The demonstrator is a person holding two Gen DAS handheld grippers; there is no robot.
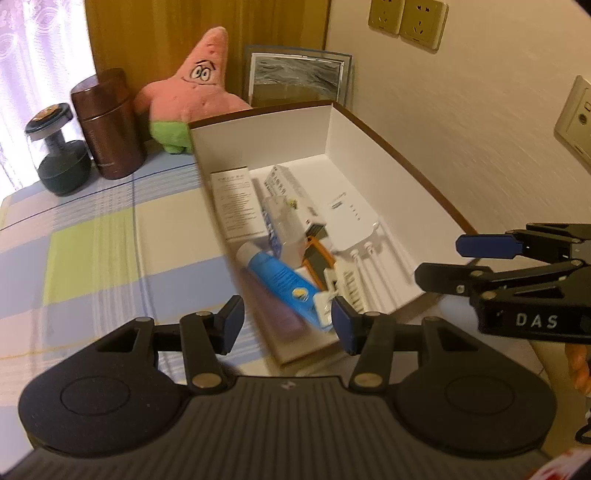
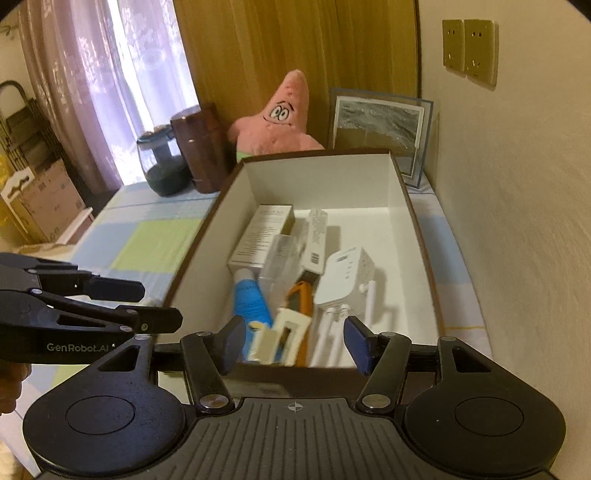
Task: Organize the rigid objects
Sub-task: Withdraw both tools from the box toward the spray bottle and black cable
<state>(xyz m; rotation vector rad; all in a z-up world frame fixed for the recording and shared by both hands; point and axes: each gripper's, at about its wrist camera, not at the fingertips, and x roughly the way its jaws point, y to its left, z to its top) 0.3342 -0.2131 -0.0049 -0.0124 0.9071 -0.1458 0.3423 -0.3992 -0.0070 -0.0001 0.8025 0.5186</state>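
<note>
An open box [image 1: 332, 129] [image 2: 317, 177], white inside and brown outside, stands on the checked cloth against the wall. In it lie a blue tube [image 1: 277, 273] [image 2: 251, 302], a white router with antennas [image 1: 351, 225] [image 2: 343, 277], a white printed carton [image 1: 236, 203] [image 2: 262, 236], an orange utility knife [image 2: 299, 299] and a cream plastic clip [image 2: 284, 332]. My left gripper [image 1: 287, 325] [image 2: 160, 304] hovers open over the box's near left corner, nothing between its pads. My right gripper [image 2: 294, 343] [image 1: 439, 260] stands open above the box's near wall, holding nothing.
Behind the box sit a pink star plush [image 1: 195, 88], a brown canister [image 1: 107, 125], a black dumbbell [image 1: 59, 155] and a framed picture [image 1: 299, 77]. The wall with sockets [image 1: 406, 18] runs along the right. Checked cloth [image 1: 92, 240] spreads to the left.
</note>
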